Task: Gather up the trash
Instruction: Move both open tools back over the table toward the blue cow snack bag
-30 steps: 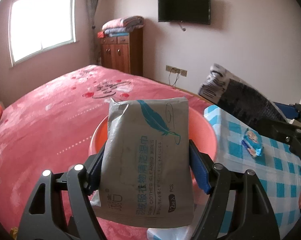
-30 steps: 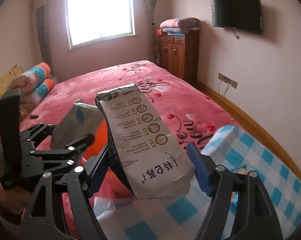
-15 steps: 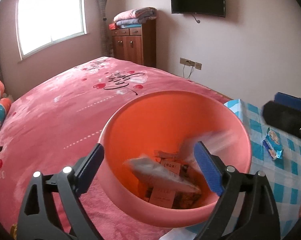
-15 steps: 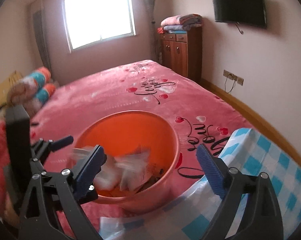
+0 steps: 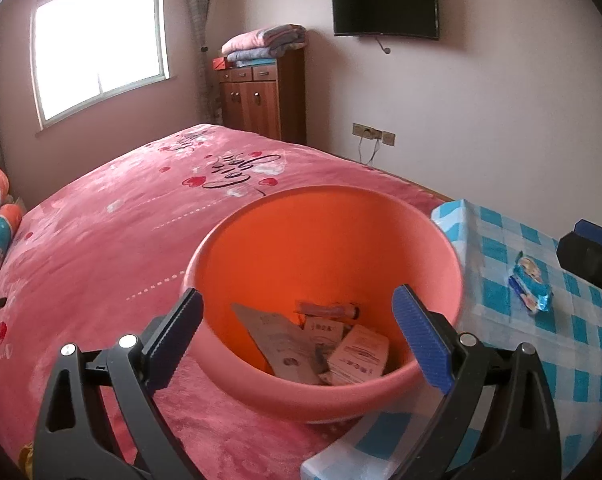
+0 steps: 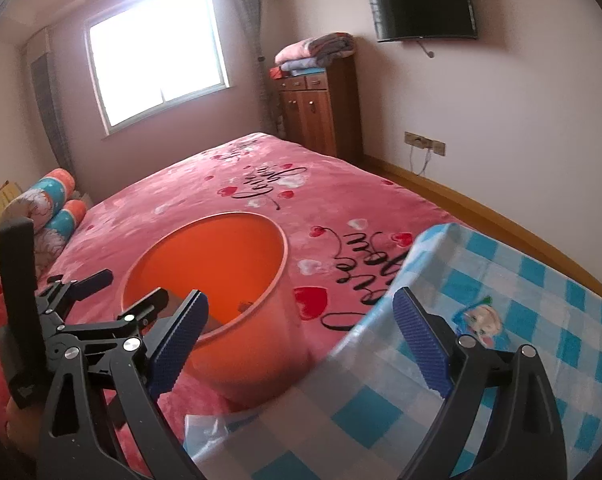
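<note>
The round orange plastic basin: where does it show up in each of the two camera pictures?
Left wrist view: the round orange plastic basin fills the lower centre, trash inside.
Right wrist view: the basin sits left of centre on the pink bed.
Shared landmark: the black wall-mounted television, upper right in both.

An orange bucket (image 5: 325,240) stands upright at lower centre, holding flat packets (image 5: 285,340). A small blue wrapper (image 5: 529,287) lies at the right edge, on checked cloth.
</note>
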### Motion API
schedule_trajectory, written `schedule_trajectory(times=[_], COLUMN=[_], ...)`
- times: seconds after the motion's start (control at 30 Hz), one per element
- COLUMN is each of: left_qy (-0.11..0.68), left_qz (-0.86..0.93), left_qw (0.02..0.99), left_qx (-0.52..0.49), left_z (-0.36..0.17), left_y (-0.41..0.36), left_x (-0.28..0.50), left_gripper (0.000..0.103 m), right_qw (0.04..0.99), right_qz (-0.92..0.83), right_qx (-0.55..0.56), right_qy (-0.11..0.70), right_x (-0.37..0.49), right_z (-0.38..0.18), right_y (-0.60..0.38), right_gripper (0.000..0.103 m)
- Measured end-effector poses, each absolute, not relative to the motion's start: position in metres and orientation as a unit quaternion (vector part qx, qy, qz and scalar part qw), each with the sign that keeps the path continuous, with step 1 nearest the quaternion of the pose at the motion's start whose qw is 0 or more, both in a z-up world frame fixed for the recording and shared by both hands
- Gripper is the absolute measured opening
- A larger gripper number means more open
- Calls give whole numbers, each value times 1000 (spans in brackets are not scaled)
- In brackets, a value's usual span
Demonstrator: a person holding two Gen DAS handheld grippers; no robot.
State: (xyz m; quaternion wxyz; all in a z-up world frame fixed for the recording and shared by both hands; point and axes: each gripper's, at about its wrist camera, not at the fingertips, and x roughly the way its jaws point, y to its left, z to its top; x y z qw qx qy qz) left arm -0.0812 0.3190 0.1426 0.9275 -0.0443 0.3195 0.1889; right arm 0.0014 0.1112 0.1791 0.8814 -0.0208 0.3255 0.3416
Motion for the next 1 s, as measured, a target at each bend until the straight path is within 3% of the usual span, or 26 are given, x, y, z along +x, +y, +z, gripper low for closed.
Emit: schedule_trajectory(times=[1.0], left_qy=[340], left_qz=[83], left_qw=[937], left_qx=[19], left_z=[130], left_y=[199], left_x=[-81], left_gripper=[96], right_qw=[909], right_qz=[252], right_qx=[24], right_qy=[331], right_x=[-41], right_z=[161], right_y=[-7], right_gripper=[92])
